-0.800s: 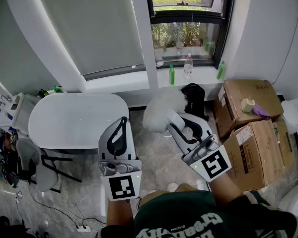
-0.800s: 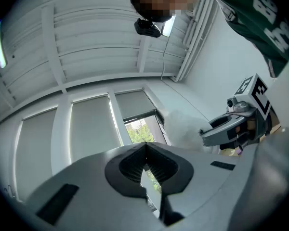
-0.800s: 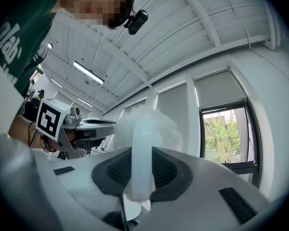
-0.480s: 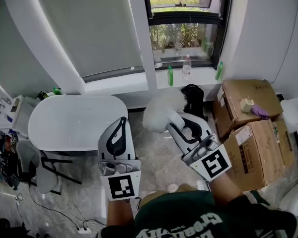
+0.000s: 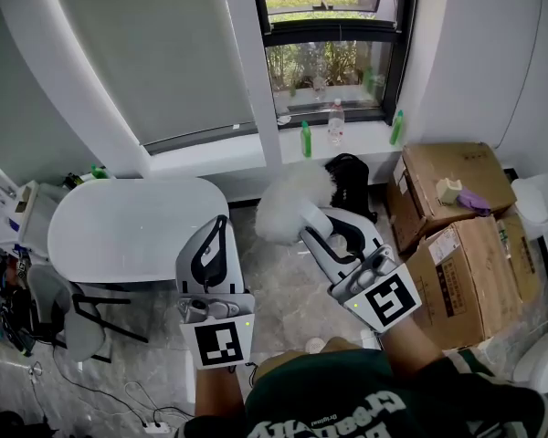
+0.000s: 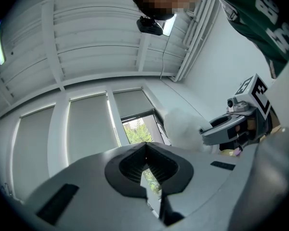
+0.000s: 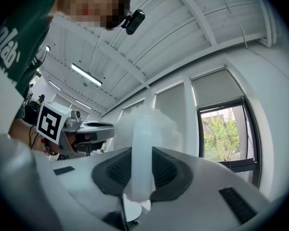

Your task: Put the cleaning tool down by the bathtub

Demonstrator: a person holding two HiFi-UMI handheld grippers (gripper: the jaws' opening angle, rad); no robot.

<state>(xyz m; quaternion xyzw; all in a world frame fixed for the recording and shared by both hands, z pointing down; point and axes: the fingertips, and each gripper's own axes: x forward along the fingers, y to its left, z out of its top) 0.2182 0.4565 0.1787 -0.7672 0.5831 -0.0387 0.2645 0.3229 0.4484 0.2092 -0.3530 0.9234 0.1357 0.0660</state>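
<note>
Hardly anything shifts against the earlier frames: the whole scene slides a touch leftward in the head view, while both grippers sit at nearly the same places in the picture and the grip looks unchanged; right gripper [image 5: 318, 231] is clamped on the translucent white plastic handle [image 7: 143, 148] of the fluffy white duster [image 5: 288, 203]; handle stands upright between the pads in the right gripper view, with the fluff ahead of the jaws; left gripper [image 5: 217, 235] has its jaws together with nothing between them

Key relation: the white oval bathtub [image 5: 132, 226] lies to the left of the right gripper, with the left gripper between the two; left gripper is nearer the tub but carries nothing, so the right hand has to do the placing; duster's long axis continues the gripper's own line, running up and left in the head view toward the window wall; its head hangs over grey marbled floor [image 5: 283, 290] just off the tub's right end, near a black bag [image 5: 352, 176]

Judgement: set-down not yet done; next move likely down and slightly left to the floor beside the tub

Duster: head is a soft, pale, rounded puff with blurred edges; looks light and yielding; handle smooth, cloudy, tube-like
</note>
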